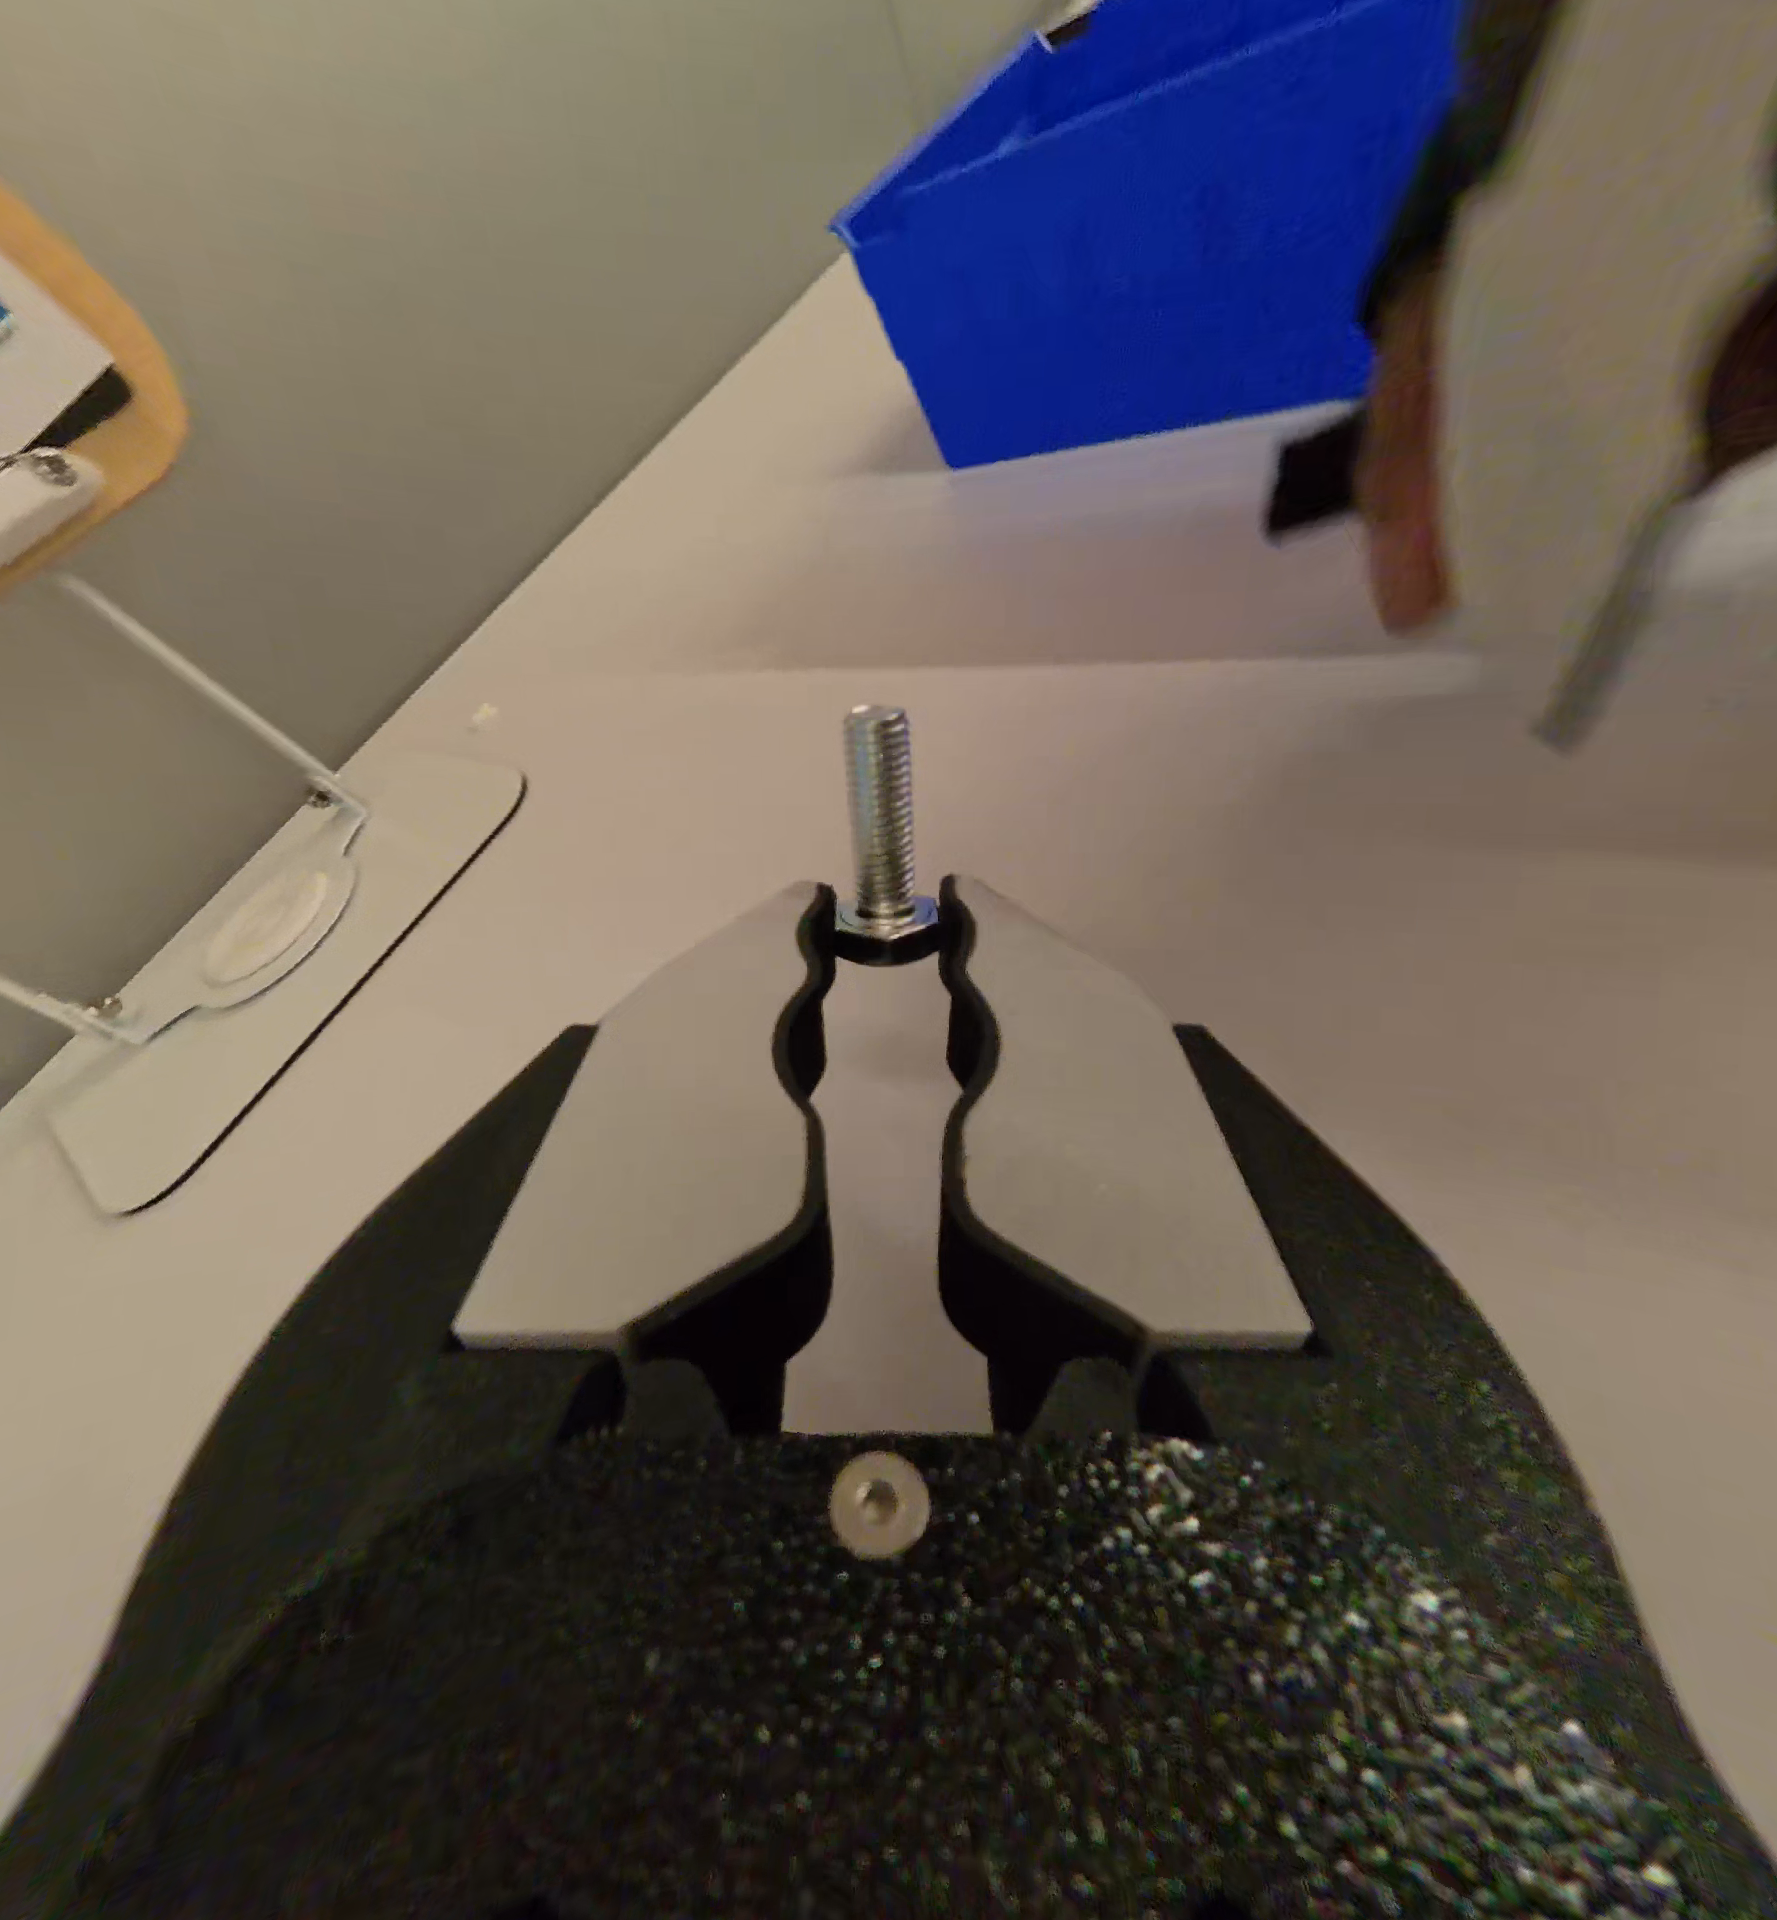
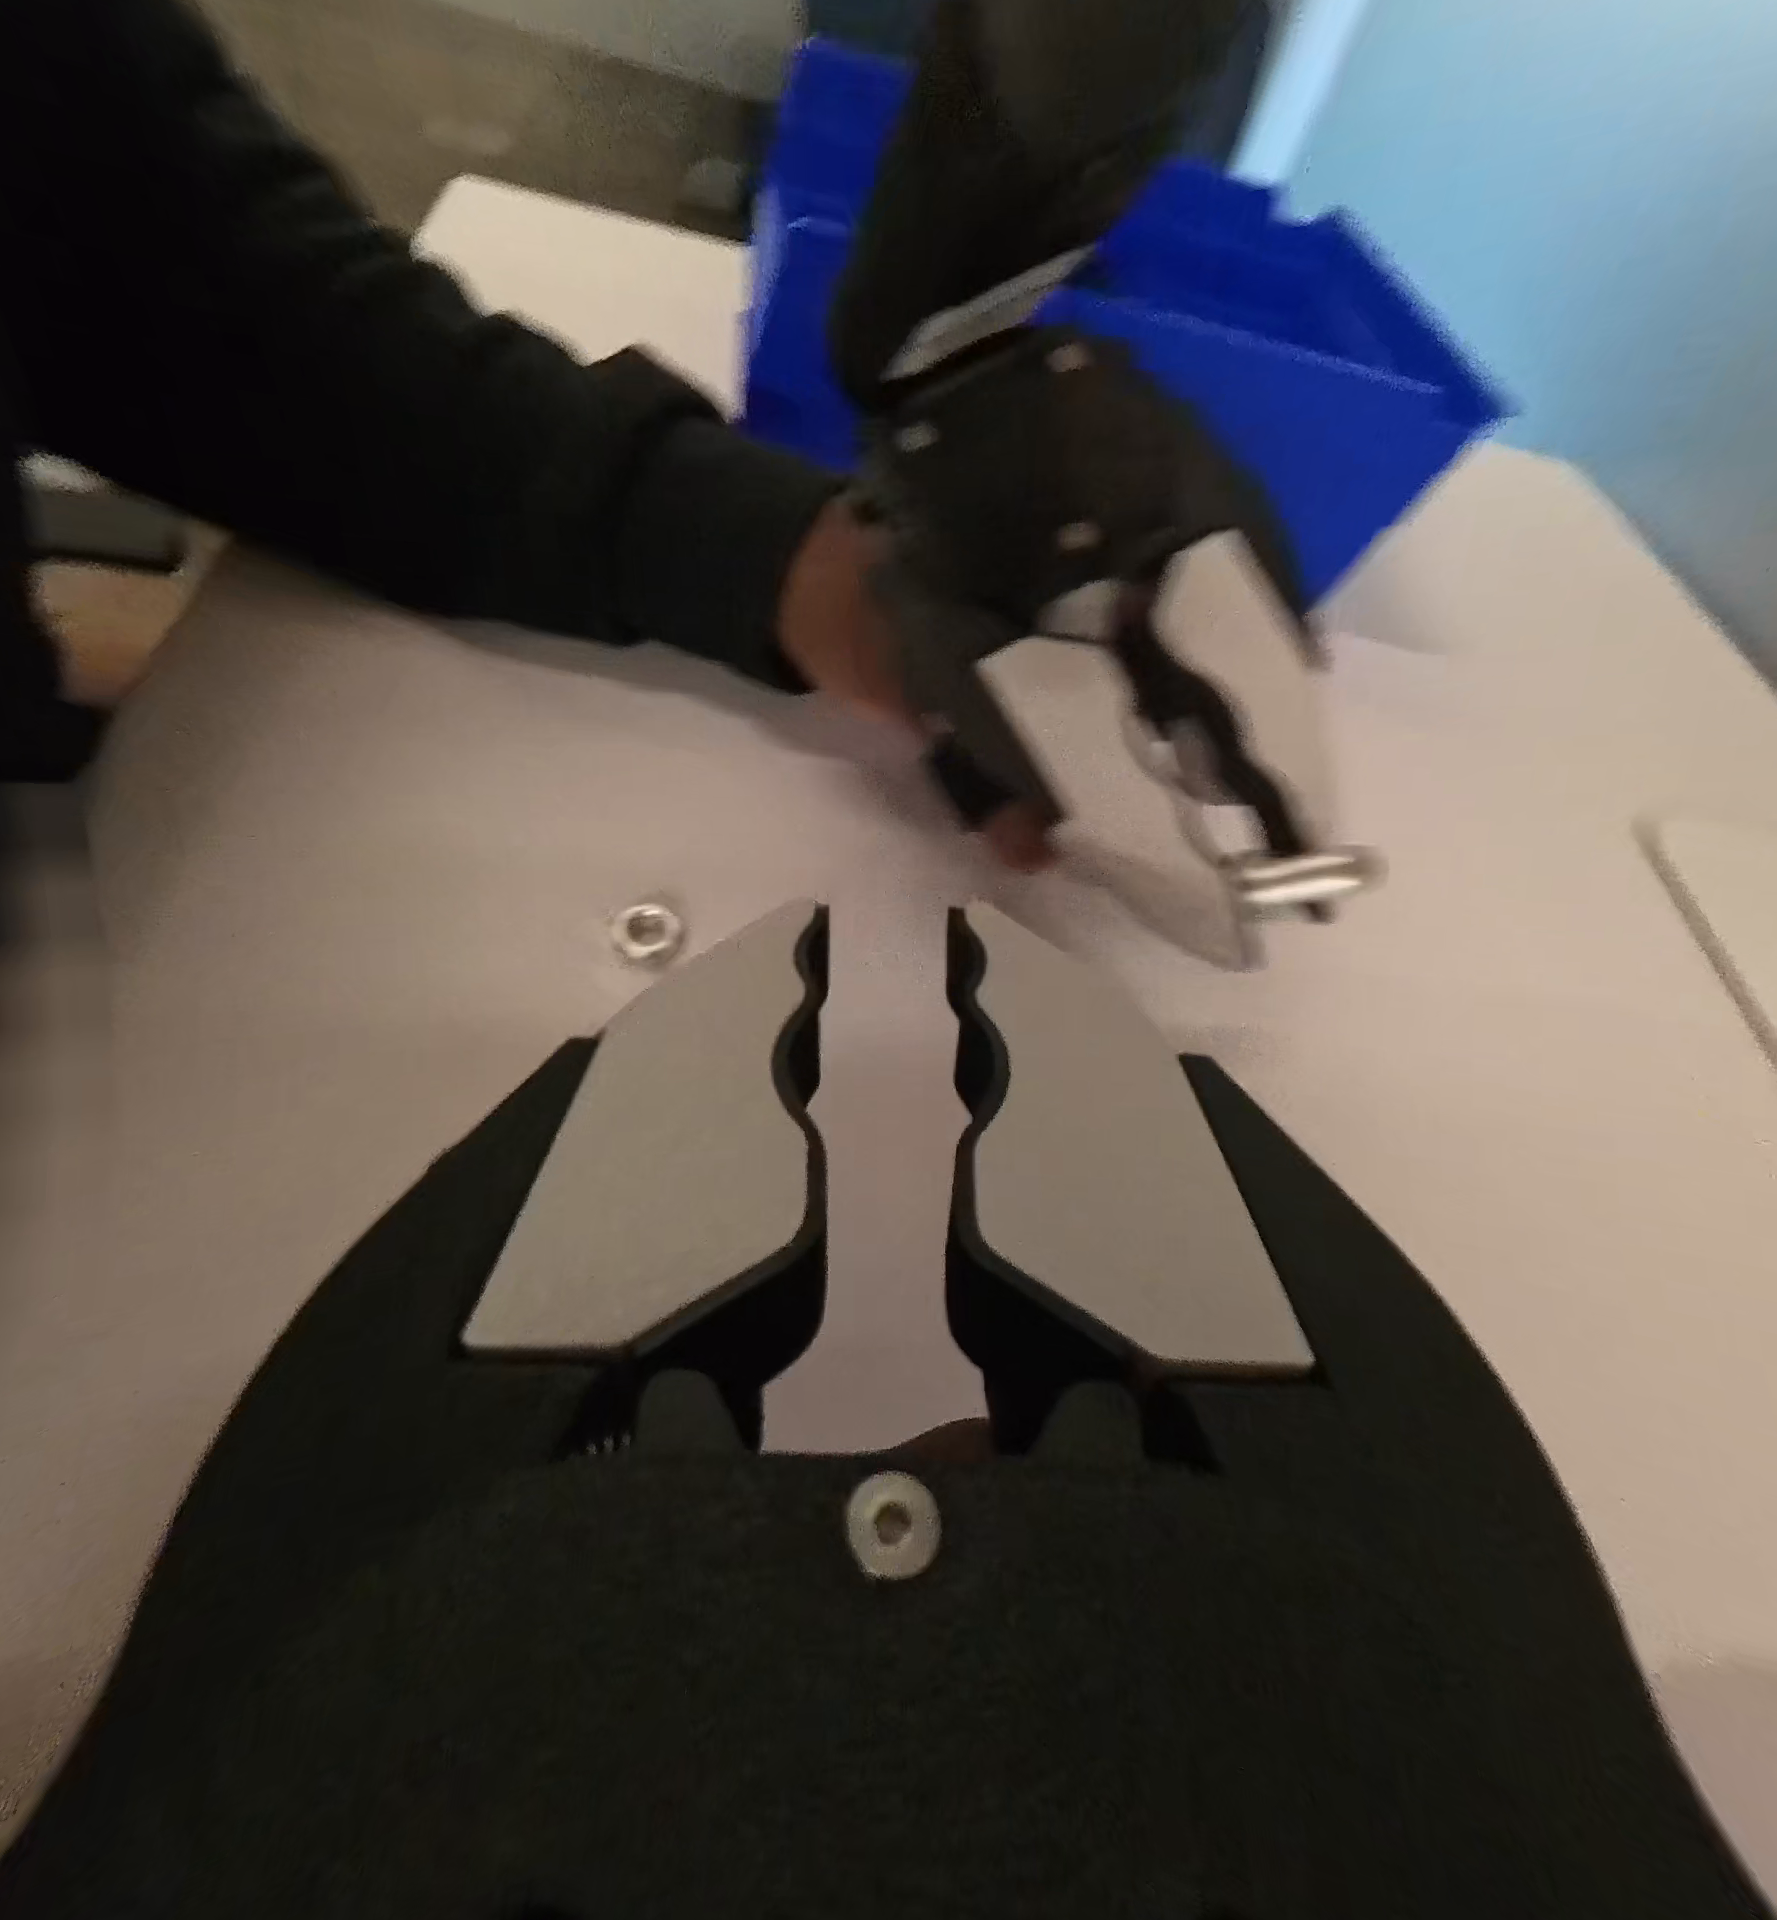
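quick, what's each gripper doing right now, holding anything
Left gripper: closed on the hex head of a silver bolt, threaded shank pointing away from it.
Right gripper: jaws apart, nothing between them; a small nut lies nearby.

Silver threaded bolt (image 1: pixel 878 821) — hex head clamped between the tips of the left gripper (image 1: pixel 882 914), pads pressed on the head's flats, shank pointing out past the fingertips, clear of the white table (image 1: pixel 1279 1039). Small silver nut (image 2: pixel 643 928) — lies flat on the table, just left of the right gripper (image 2: pixel 886 925), whose jaws stand apart on nothing.
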The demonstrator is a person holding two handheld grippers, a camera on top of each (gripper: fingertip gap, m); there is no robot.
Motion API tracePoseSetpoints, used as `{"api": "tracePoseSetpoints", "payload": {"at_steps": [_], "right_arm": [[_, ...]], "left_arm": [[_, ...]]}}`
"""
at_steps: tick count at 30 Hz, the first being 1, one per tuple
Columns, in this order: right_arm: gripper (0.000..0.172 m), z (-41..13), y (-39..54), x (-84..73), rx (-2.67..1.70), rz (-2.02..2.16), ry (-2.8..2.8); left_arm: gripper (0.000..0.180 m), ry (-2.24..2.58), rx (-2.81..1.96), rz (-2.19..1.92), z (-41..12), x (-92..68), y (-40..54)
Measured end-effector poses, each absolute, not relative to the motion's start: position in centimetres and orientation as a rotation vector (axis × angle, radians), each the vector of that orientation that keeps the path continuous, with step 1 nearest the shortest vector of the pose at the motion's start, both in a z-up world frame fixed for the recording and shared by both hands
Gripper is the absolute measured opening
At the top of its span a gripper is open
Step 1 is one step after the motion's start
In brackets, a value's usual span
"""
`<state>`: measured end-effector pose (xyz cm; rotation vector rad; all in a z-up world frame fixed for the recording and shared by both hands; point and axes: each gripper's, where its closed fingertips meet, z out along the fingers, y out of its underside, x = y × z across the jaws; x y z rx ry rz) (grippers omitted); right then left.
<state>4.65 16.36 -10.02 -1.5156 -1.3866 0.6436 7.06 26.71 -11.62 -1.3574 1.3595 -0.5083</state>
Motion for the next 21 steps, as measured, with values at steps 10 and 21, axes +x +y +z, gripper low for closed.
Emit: {"api": "tracePoseSetpoints", "payload": {"at_steps": [10,21], "right_arm": [[0.031,-16.0,13.4,0.5,-1.685,0.735,-1.619],[0.022,-17.2,13.4,0.2,-1.718,0.693,-1.685]], "left_arm": [[0.018,1.288,-1.386,-0.527,-11.0,6.4,27.3],[0.018,1.302,-1.384,-0.539,-11.1,6.6,27.2]]}}
